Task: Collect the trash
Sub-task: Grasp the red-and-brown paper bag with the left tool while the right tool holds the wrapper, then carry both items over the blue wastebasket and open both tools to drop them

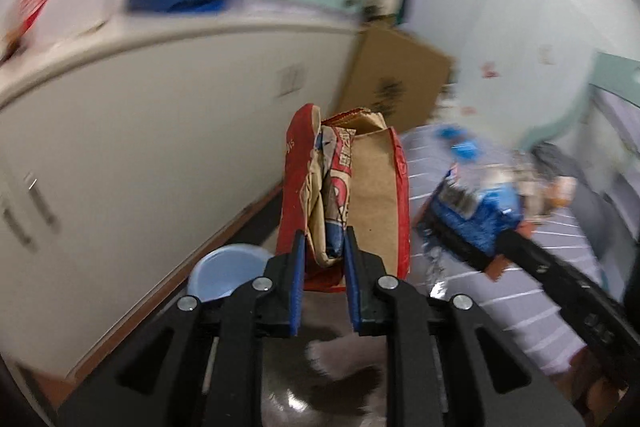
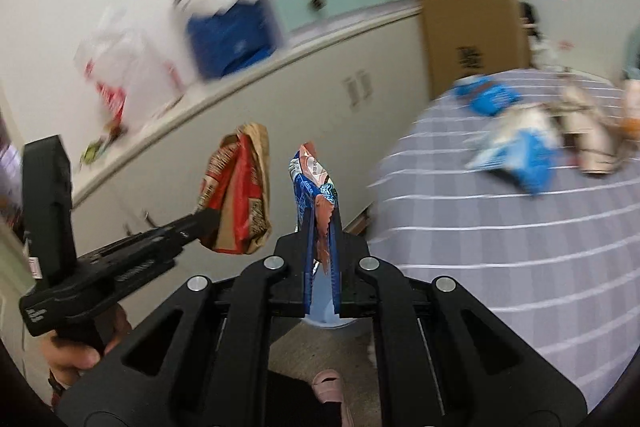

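Two hand-held grippers are in view: the left hand-held gripper (image 1: 322, 255) and the right hand-held gripper (image 2: 323, 227). Each pinches one piece of trash: one red and brown paper bag (image 1: 348, 187) in the left, one blue and brown wrapper (image 2: 318, 183) in the right. On the striped bed (image 2: 520, 247) beyond and to the right of the right hand-held gripper lie roughly four more blurred wrappers. One pale blue bowl (image 1: 224, 271) sits below the left hand-held gripper. One cardboard box (image 2: 472, 35) stands farther off.
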`<state>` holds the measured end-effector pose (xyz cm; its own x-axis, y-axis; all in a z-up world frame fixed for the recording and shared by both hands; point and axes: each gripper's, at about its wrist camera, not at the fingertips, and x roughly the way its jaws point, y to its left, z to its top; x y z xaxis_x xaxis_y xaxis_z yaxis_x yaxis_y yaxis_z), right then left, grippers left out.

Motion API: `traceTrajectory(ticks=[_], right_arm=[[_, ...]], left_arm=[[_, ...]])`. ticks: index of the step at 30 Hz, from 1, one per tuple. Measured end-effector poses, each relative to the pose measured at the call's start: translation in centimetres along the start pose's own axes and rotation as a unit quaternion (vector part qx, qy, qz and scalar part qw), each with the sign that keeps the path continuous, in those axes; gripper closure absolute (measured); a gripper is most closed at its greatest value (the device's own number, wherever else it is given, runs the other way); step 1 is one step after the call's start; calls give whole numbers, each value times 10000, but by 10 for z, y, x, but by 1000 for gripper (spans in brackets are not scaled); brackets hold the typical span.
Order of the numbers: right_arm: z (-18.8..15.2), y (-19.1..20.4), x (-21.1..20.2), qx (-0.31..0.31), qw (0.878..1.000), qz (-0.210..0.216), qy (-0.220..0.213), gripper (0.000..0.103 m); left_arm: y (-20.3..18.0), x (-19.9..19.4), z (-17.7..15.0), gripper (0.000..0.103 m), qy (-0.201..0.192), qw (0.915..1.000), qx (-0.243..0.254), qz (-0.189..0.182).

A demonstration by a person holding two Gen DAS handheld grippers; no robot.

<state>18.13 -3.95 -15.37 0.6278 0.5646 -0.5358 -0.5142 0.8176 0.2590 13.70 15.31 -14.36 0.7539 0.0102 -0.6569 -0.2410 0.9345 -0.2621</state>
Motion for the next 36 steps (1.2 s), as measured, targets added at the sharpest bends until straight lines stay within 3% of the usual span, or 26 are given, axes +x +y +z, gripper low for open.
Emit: traceTrajectory(ticks=[5, 11, 14, 19, 20, 22, 23, 24, 28, 36], right_arm=[[-25, 32, 100, -313, 9966, 49, 764, 96], [-74, 21, 224, -289, 9834, -141, 1786, 96], [-92, 16, 271, -437, 9779, -370, 2013, 96], [-115, -17, 342, 315, 9686, -198, 2457, 95], [-117, -21, 352, 399, 9688, -165, 2440, 93], [-119, -24, 369, 455, 9667, -101, 2514, 79], [-121, -26, 378, 447, 9656, -162, 2558, 56], [-124, -27, 383, 440, 9647, -204, 2589, 45], [-132, -26, 395, 480, 9615, -249, 2694, 45], [-139, -34, 378, 166, 9631, -602, 2618, 45]], left_arm=[[68, 64, -20, 86, 675, 9945, -558, 569], [117, 160, -54, 85, 1537, 9792, -880, 988], [130, 207, -66, 85, 1967, 9699, -978, 1049], [143, 273, -73, 85, 2410, 9567, -1157, 1147], [147, 284, -73, 85, 2456, 9552, -1143, 1192], [151, 297, -78, 85, 2500, 9536, -1145, 1225], [157, 306, -84, 85, 2538, 9525, -1143, 1236], [157, 310, -86, 85, 2559, 9518, -1146, 1245], [161, 331, -92, 85, 2684, 9486, -1082, 1283], [152, 345, -107, 84, 2900, 9442, -1037, 1164]])
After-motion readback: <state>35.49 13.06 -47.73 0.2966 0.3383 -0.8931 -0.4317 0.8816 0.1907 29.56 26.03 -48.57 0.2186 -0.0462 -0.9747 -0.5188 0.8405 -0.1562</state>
